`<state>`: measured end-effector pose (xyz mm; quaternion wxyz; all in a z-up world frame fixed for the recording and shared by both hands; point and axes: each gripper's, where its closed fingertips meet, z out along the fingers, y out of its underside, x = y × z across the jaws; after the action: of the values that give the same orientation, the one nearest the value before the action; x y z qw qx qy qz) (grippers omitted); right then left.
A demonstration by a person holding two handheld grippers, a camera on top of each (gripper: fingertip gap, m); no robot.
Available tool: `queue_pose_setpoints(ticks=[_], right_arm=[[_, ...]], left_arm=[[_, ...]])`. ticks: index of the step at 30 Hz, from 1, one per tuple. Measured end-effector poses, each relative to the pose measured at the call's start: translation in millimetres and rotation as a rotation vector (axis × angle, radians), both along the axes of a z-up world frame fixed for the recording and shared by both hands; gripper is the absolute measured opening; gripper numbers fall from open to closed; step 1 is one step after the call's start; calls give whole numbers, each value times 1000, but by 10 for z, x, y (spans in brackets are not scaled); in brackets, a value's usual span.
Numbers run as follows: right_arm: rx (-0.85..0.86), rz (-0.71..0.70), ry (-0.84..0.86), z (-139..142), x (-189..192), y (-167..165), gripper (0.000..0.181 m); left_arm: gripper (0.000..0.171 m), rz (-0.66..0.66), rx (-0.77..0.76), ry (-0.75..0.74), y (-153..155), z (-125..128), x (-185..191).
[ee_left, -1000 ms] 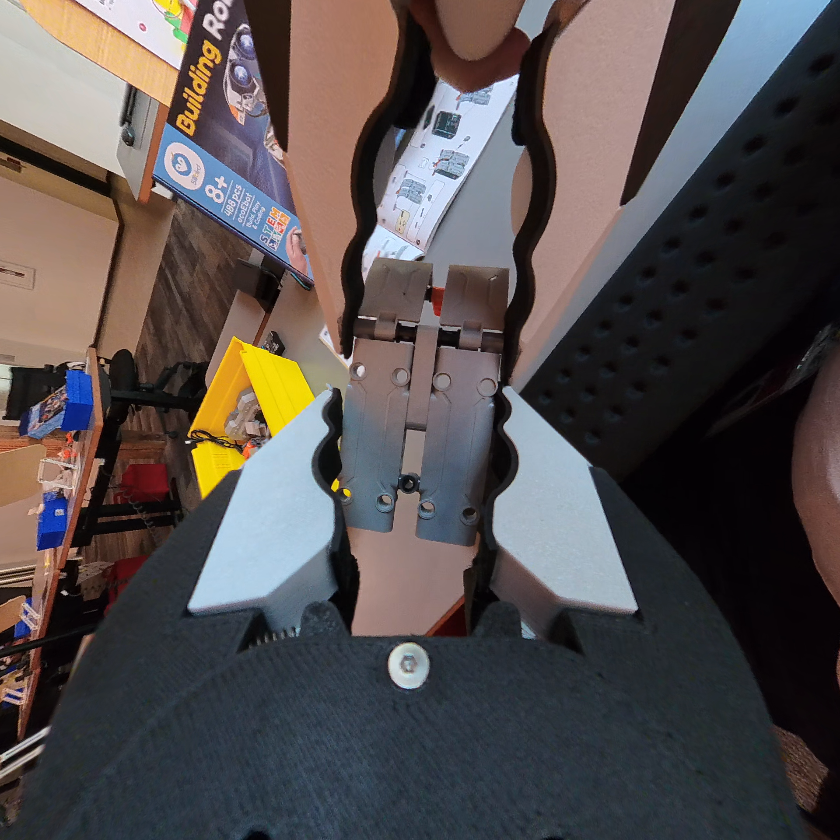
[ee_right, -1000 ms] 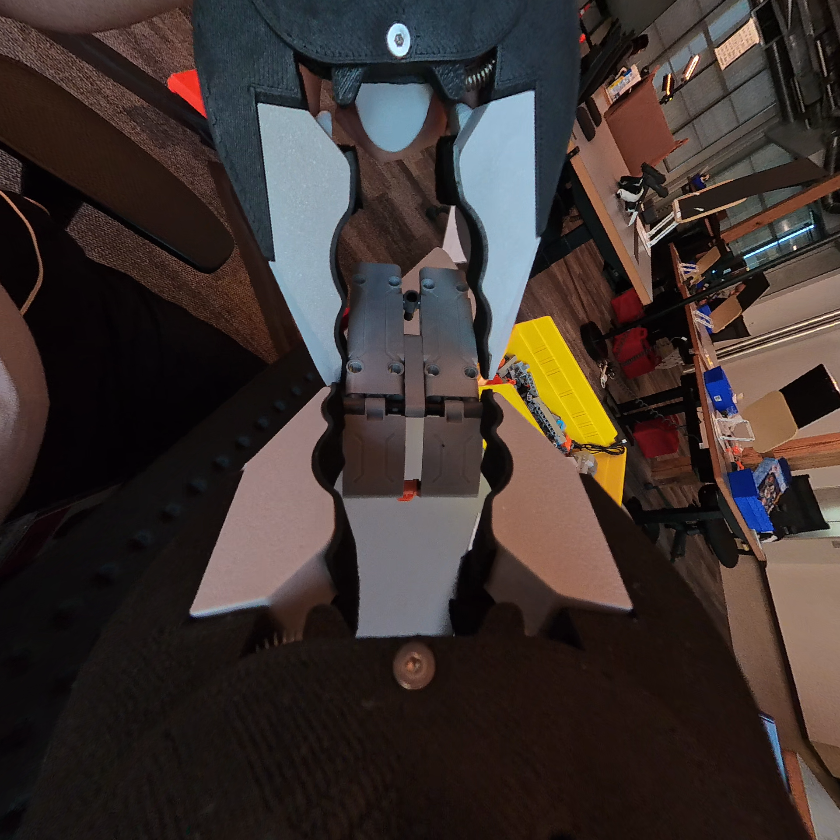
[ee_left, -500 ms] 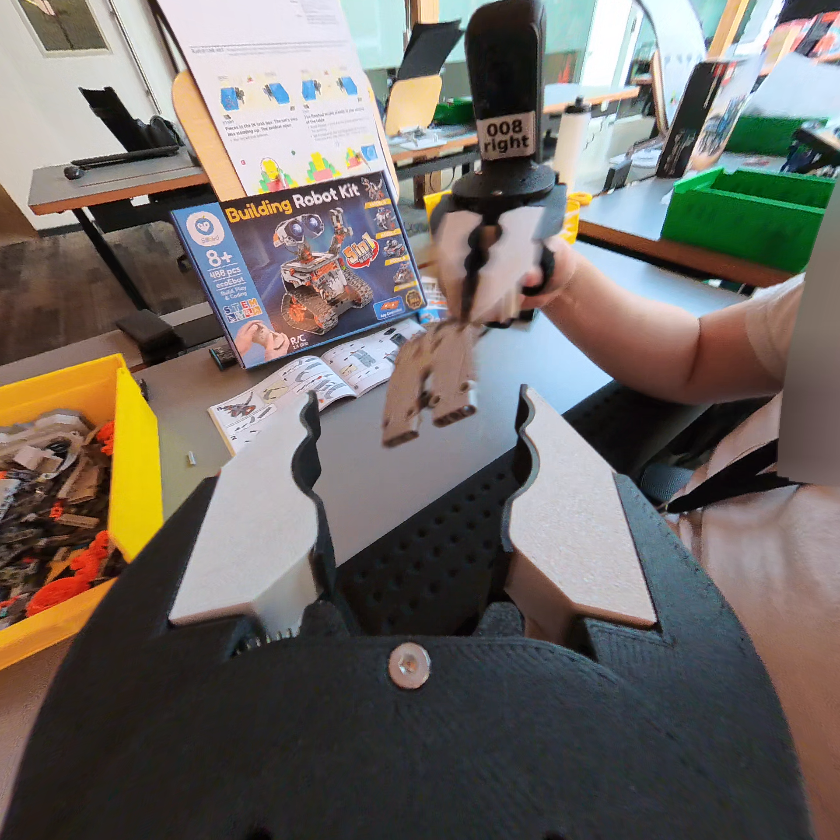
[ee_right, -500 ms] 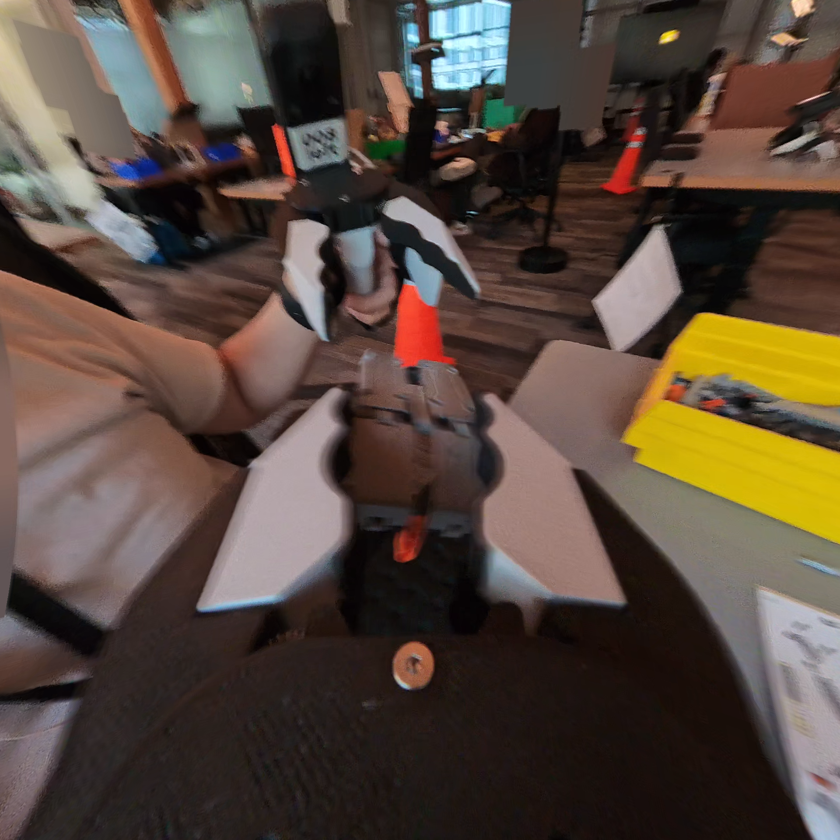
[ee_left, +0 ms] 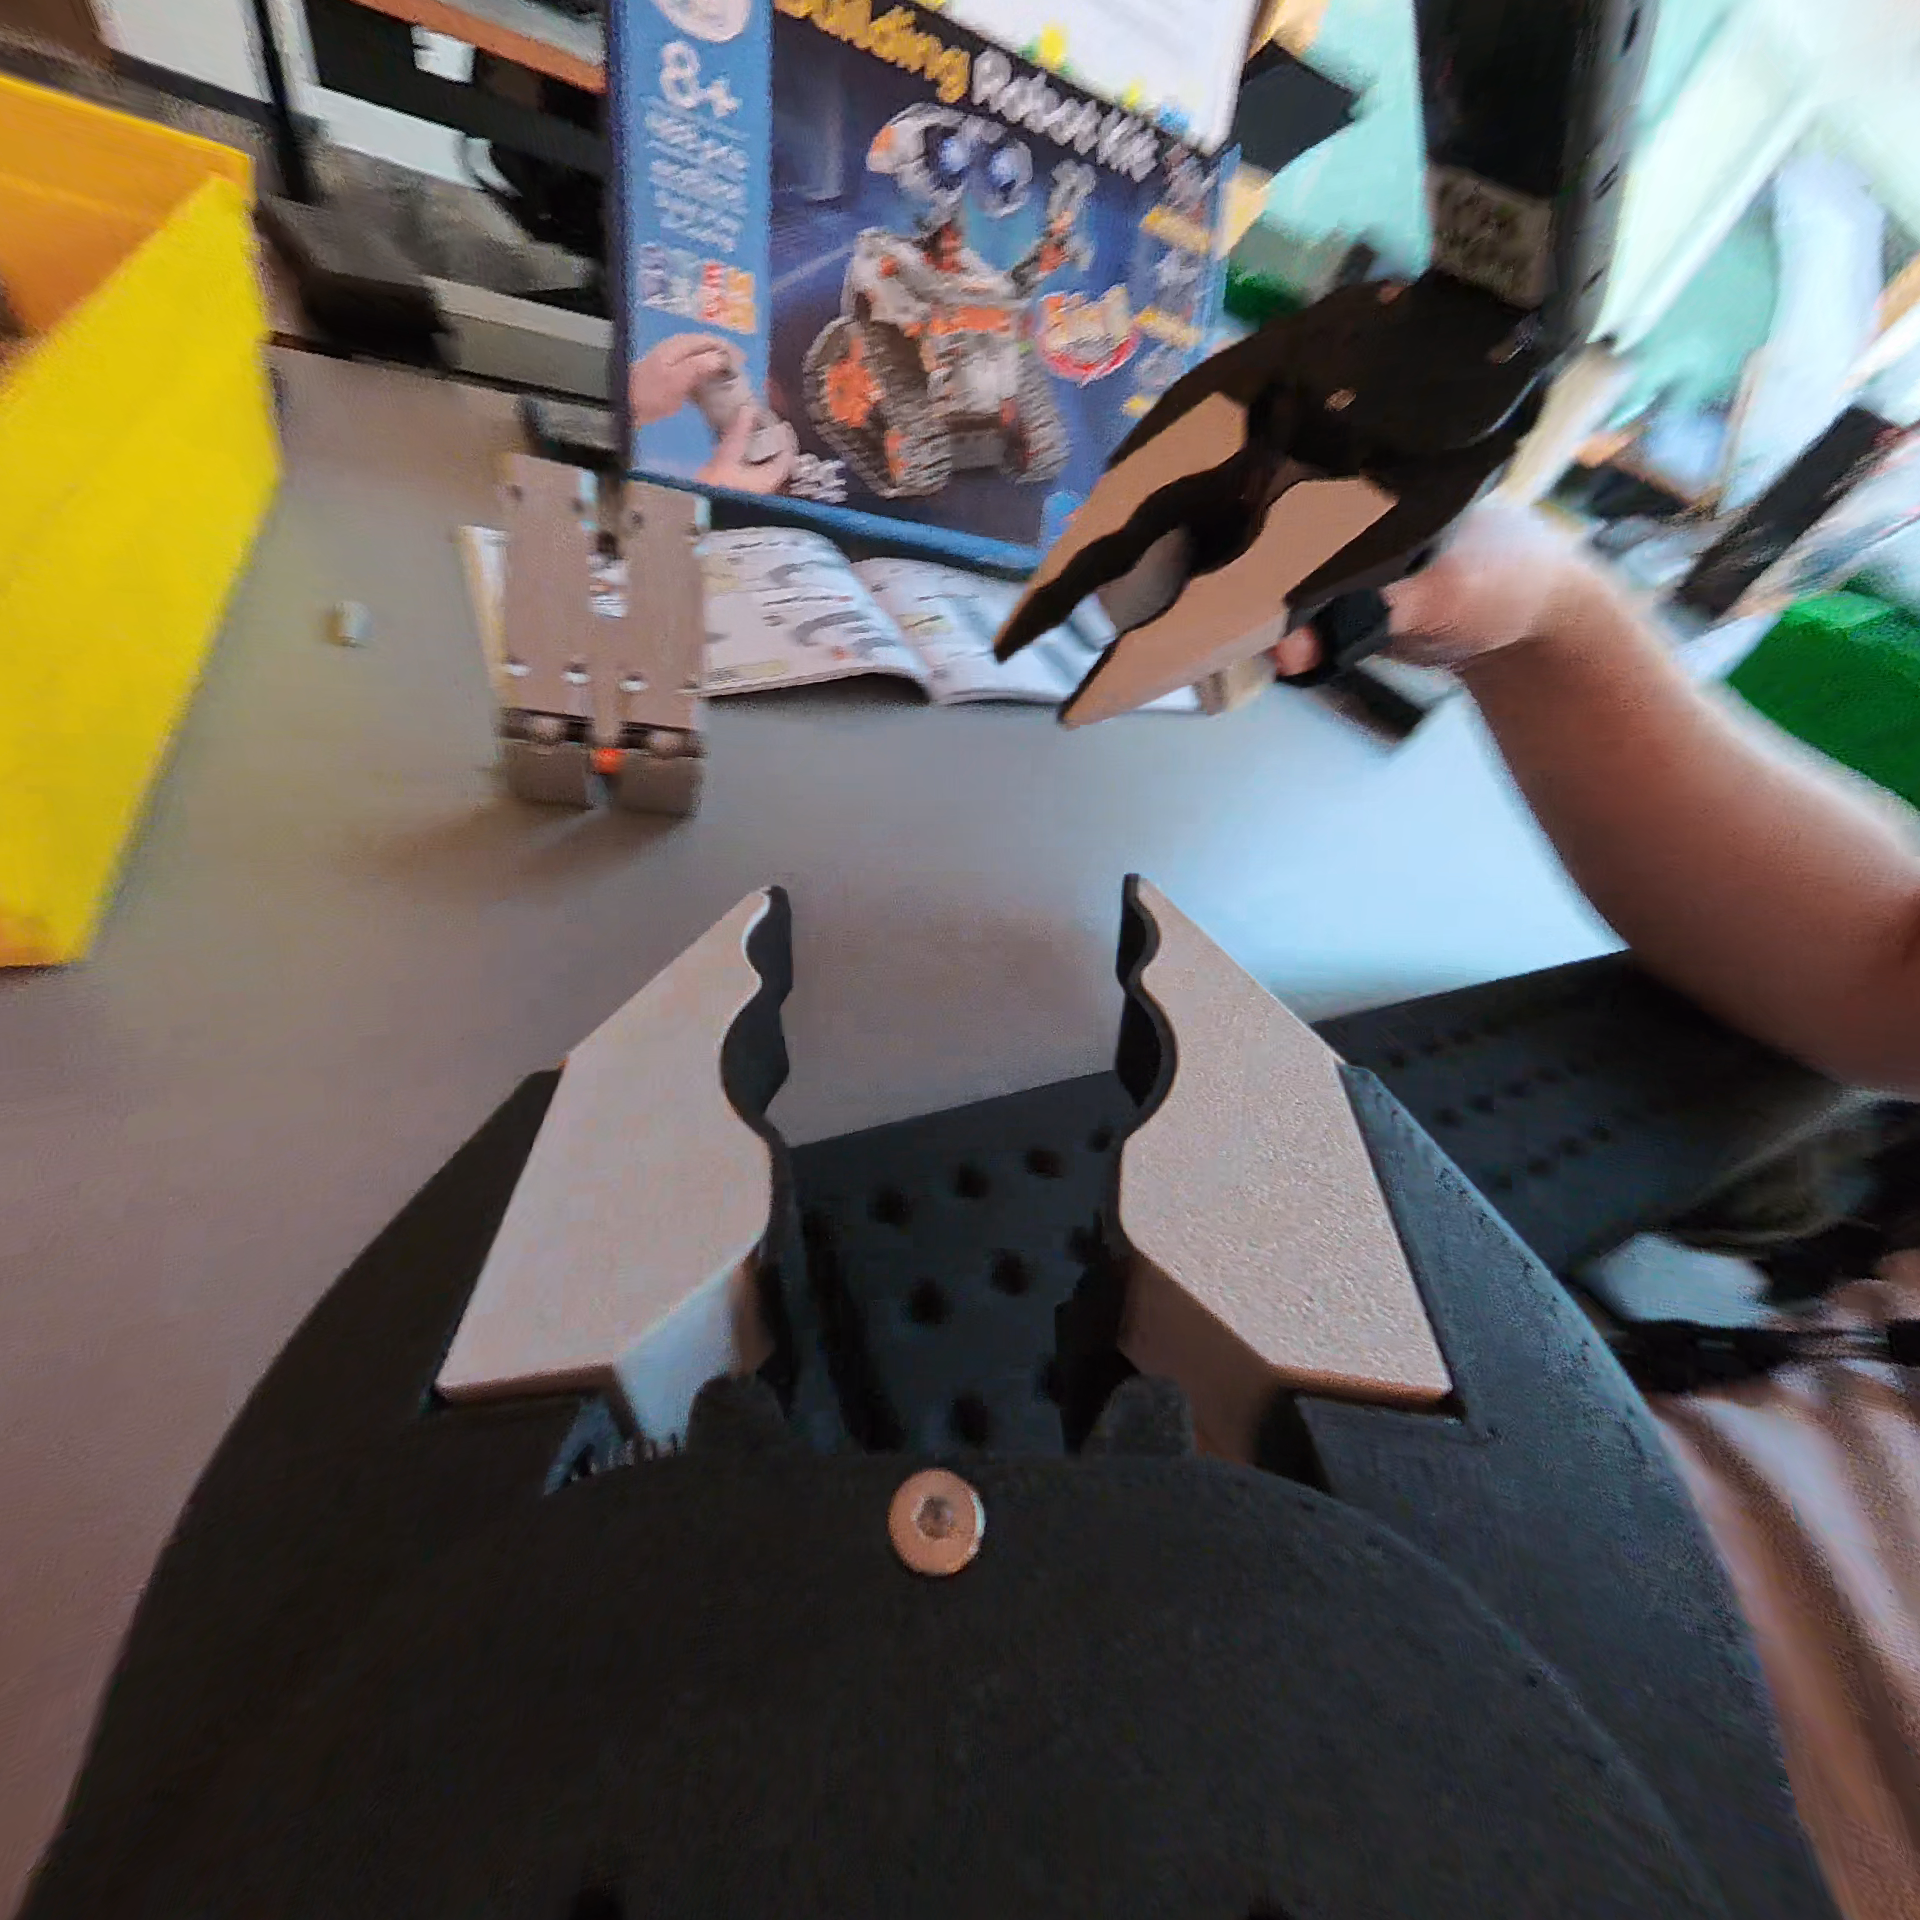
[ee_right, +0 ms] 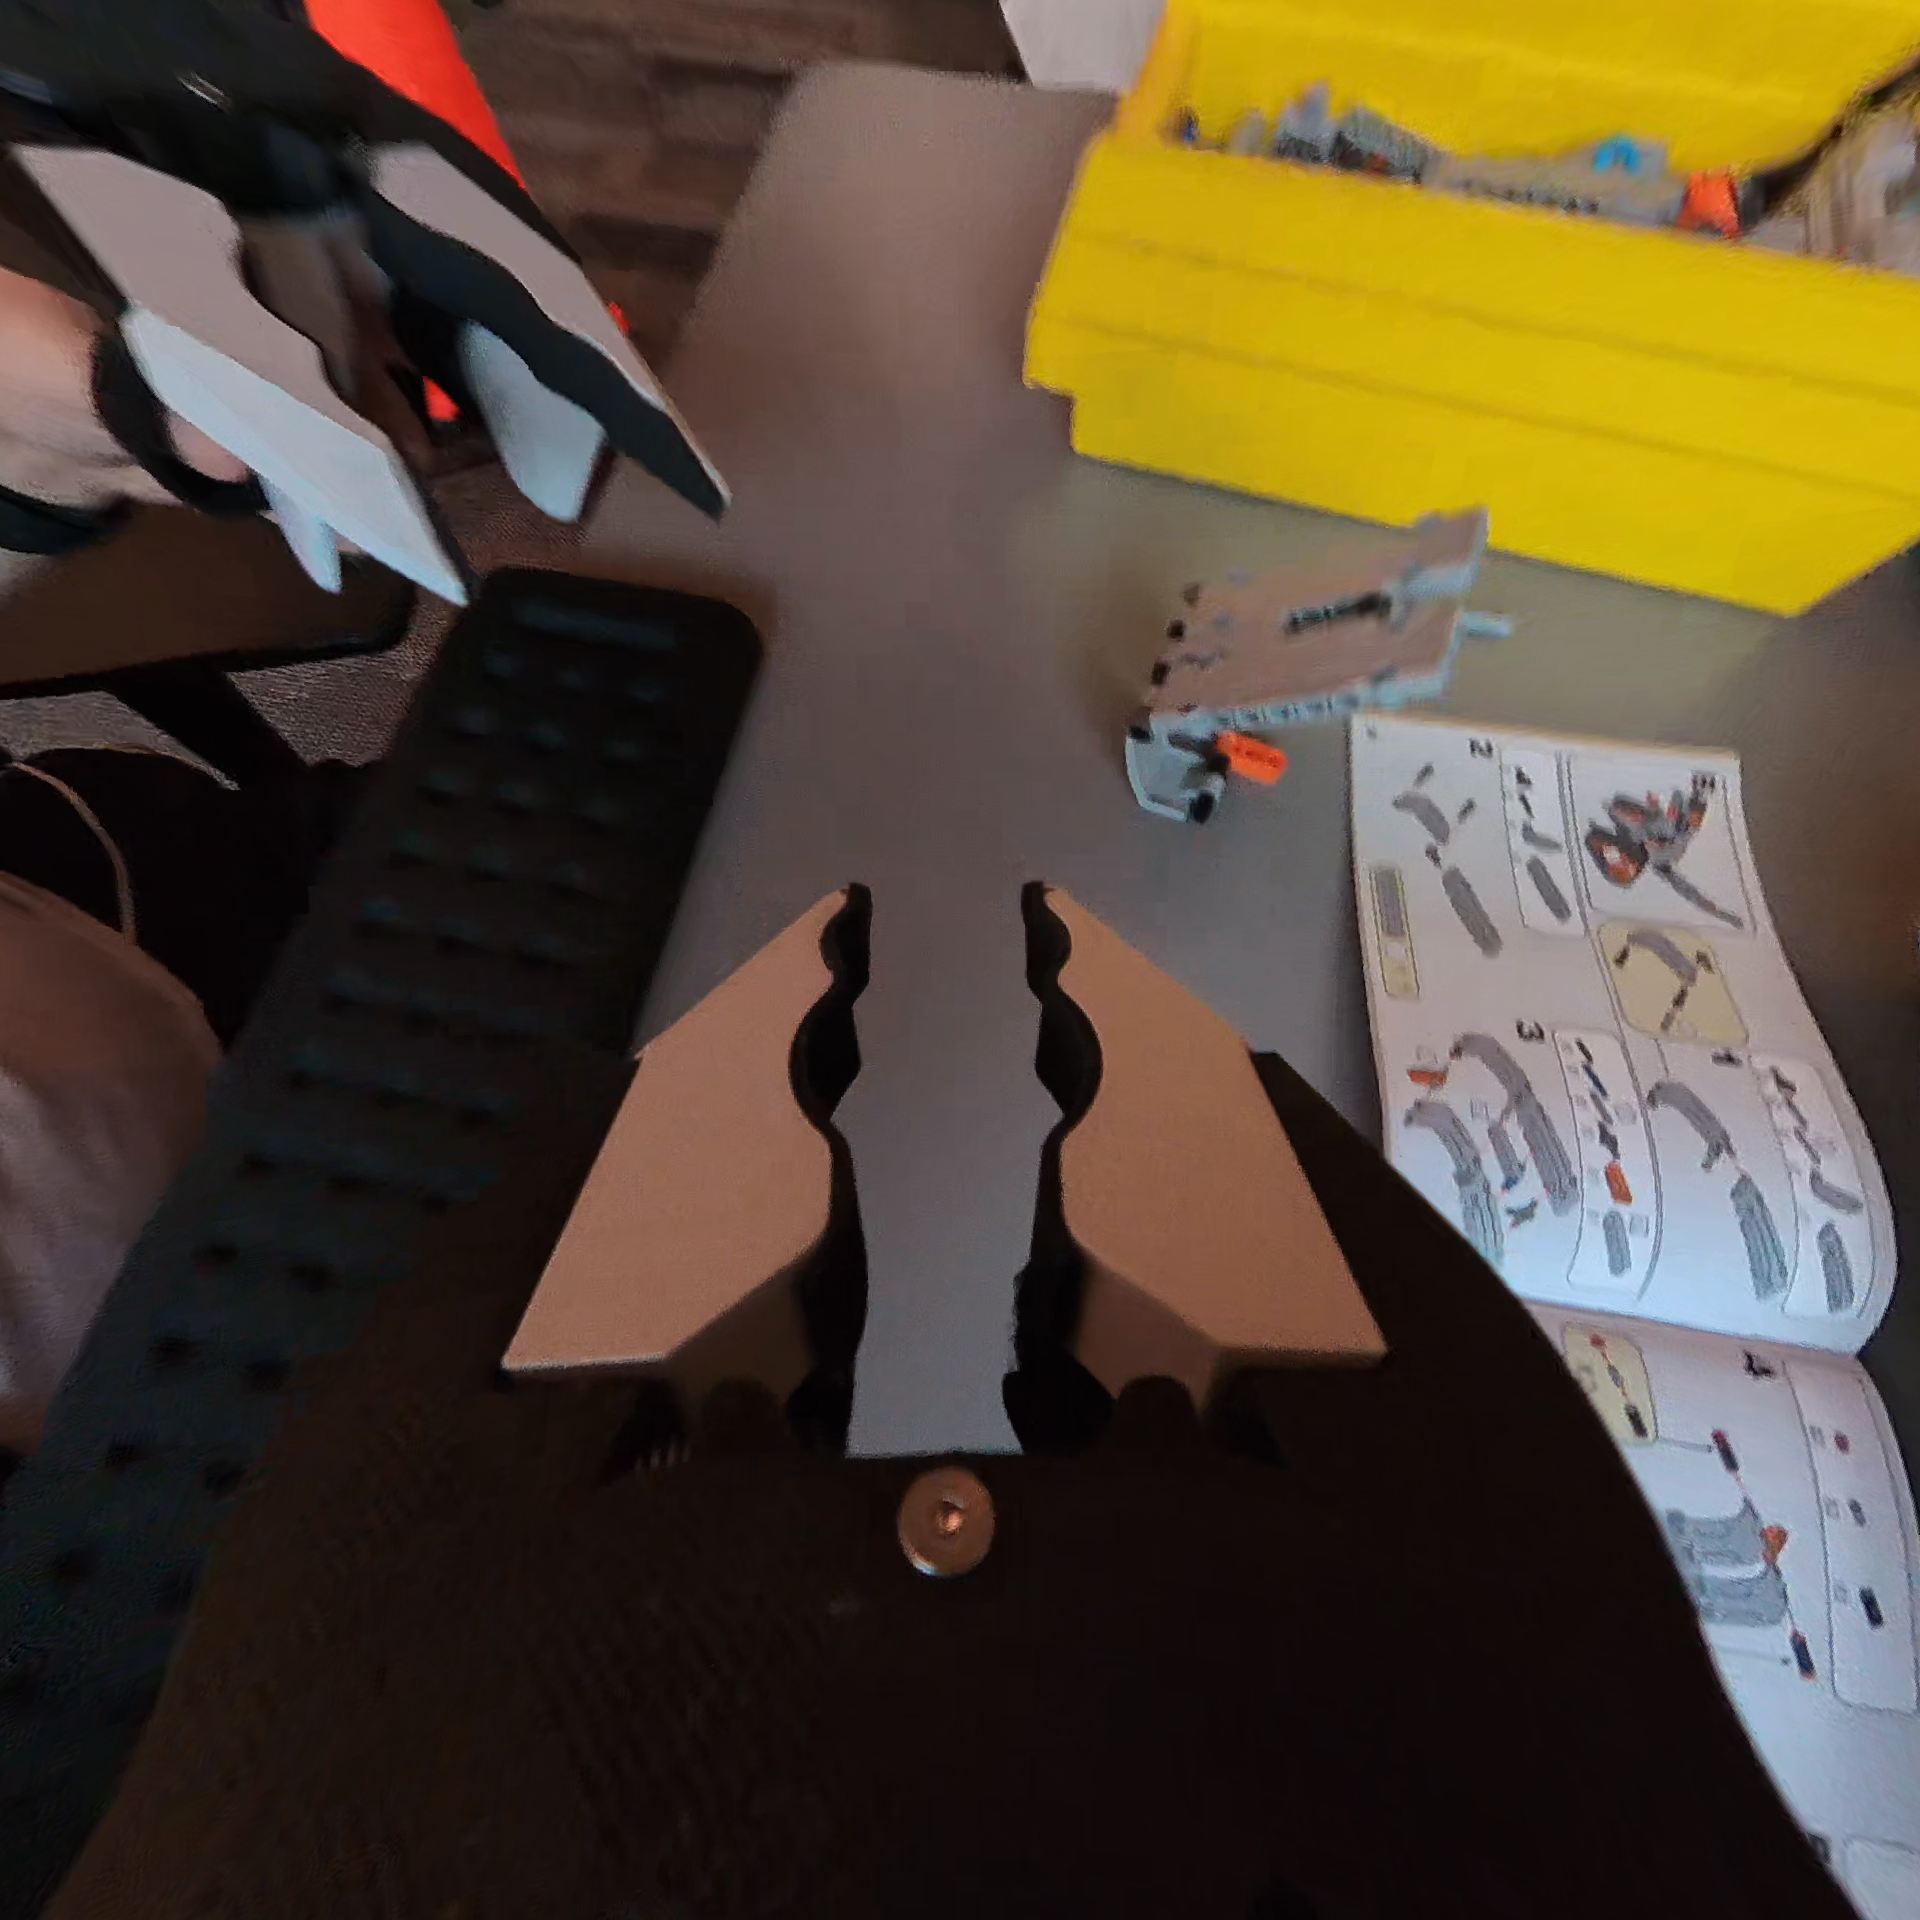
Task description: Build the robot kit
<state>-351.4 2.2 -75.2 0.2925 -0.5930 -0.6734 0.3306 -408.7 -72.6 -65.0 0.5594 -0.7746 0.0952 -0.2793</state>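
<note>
- Left gripper (ee_left: 951, 940) hangs wide open, empty; right gripper (ee_right: 943, 914) partly open, empty too.
- Grey brick piece (ee_left: 597, 644) lies on the table (ee_left: 312, 935), by the booklet (ee_right: 1621, 1039).
- Looks light, stiff plastic; hinged, so probably best pinched across the flat sides.

Grey assembly (ee_left: 595, 644) lies between bin (ee_left: 125, 561) and booklet (ee_left: 831, 623) (table).

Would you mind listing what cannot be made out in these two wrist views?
- Yellow bin, left wrist view: its contents are cut off by the frame edge.
- Yellow bin, right wrist view: the parts inside are too blurred to identify.
- Grey assembly, right wrist view: motion blur hides how its pieces join.
- Instruction booklet, left wrist view: partly hidden behind the right gripper.
- Kit box, left wrist view: its top is cut off.
</note>
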Motion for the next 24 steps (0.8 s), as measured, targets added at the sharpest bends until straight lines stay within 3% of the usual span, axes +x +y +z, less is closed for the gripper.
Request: queue_pose_setpoints(ticks=[4,7,11,15,18,20,24], right_arm=[[-89,-43,-39,-230,30,143,30],[-125,-57,-41,-305,33,172,32],[-128,-67,-58,-389,48,204,35],[-123,-68,-45,-363,54,218,35],[-121,-66,-33,-336,63,234,37],[-118,-62,-27,-323,67,240,38],[-41,-62,-20,-288,96,301,41]], left_arm=[[77,169,-9,372,348,-122,-240],[84,175,14,520,684,-96,-254],[92,173,-88,577,1116,-310,-303],[91,207,-177,639,1361,-612,-401],[83,193,-216,574,1456,-741,-379],[64,185,-219,524,1514,-772,-364],[64,84,-249,516,1443,-720,-266]])
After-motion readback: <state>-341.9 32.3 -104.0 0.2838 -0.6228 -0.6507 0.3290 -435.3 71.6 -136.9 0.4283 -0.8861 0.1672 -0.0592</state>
